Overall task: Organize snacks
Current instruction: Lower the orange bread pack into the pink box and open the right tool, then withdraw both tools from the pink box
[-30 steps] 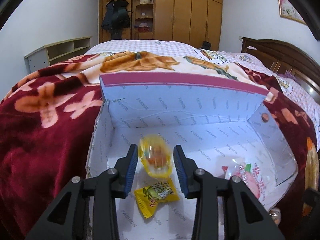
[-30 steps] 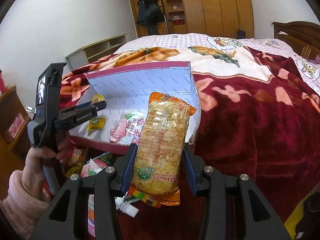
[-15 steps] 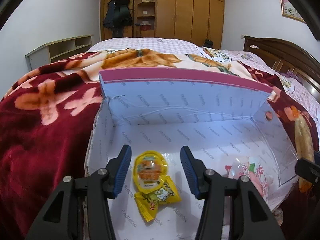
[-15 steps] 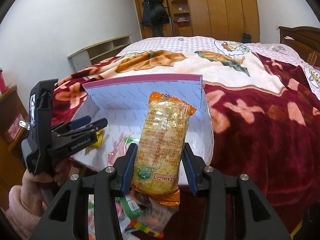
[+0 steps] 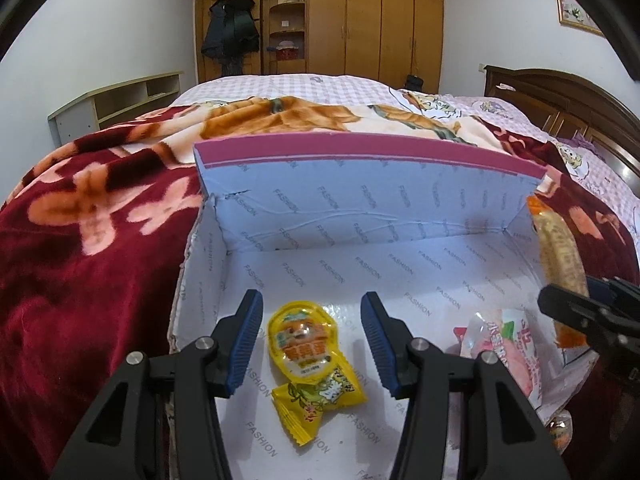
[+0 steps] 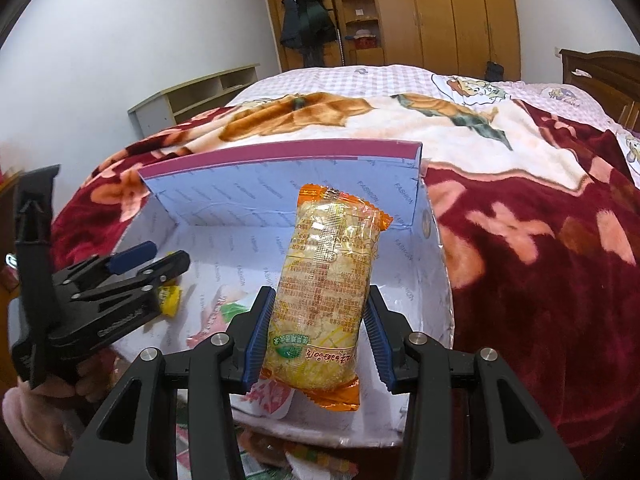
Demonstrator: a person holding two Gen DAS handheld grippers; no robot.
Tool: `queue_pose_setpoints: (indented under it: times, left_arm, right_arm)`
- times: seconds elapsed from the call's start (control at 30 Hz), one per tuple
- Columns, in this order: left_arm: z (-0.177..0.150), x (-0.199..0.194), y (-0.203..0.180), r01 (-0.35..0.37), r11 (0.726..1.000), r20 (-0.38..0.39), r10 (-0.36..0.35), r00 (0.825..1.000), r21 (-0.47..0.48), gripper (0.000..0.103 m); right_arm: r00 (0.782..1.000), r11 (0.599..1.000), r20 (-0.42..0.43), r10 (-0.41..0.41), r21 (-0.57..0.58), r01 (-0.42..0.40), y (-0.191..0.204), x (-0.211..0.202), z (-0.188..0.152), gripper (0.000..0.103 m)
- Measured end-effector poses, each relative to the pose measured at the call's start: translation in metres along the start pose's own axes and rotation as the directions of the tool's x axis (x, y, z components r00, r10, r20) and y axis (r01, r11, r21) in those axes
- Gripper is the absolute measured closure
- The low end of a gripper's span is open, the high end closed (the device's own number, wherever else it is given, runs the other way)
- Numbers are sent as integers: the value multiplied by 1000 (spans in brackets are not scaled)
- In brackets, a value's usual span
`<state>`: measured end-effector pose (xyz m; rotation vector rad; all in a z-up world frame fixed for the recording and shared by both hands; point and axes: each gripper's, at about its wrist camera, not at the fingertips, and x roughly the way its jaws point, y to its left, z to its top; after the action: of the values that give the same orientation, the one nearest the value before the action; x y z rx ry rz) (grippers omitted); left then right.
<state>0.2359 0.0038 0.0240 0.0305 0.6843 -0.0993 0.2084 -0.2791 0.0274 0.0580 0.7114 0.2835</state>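
Orange-ended cracker pack (image 6: 326, 292) clamped betw. pads of right gripper (image 6: 320, 336), long axis upright, running up and away from the jaws, top tilted slightly right. Directly below and ahead of that claw: floor of open box (image 6: 434, 280), pink pkt beneath. Judged next: lower, let go inside. Left gripper (image 5: 312, 340) nearer the box's left side, jaws just opened and apart, pressing nothing; yellow jelly cup (image 5: 302, 340) lies loose betw. them on box floor, yellow sachet (image 5: 316, 402) touching it, closer in.
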Motion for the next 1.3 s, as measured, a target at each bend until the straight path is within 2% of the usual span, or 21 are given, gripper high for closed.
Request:
queue_pose_setpoints:
  times: [0.47, 0.53, 0.6, 0.9, 1.0, 1.3]
  left_arm:
    - [-1, 0, -3, -3, 1000, 3, 3, 1000, 5, 48]
    - [0, -1, -1, 3, 1000, 4, -3, 1000, -3, 48]
    - [0, -2, 0, 11, 1000, 2, -11, 1000, -13, 48]
    - [2, -8, 5, 19, 999, -6, -19, 1000, -43, 48]
    - [4, -15, 5, 17, 999, 16, -17, 1000, -38, 41]
    - [6, -43, 4, 18, 999, 64, -15, 998, -32, 39]
  right_arm:
    - [999, 1000, -32, -23, 4, 23, -5, 15, 1, 57]
    - [999, 1000, -34, -25, 12, 25, -4, 14, 1, 53]
    - [999, 999, -33, -22, 26, 22, -5, 13, 1, 43]
    - [1000, 1000, -24, -7, 18, 7, -2, -1, 1, 43]
    - [1000, 1000, -19, 7, 30, -7, 0, -7, 1, 42]
    - [1000, 999, -2, 18, 52, -18, 1, -25, -5, 42]
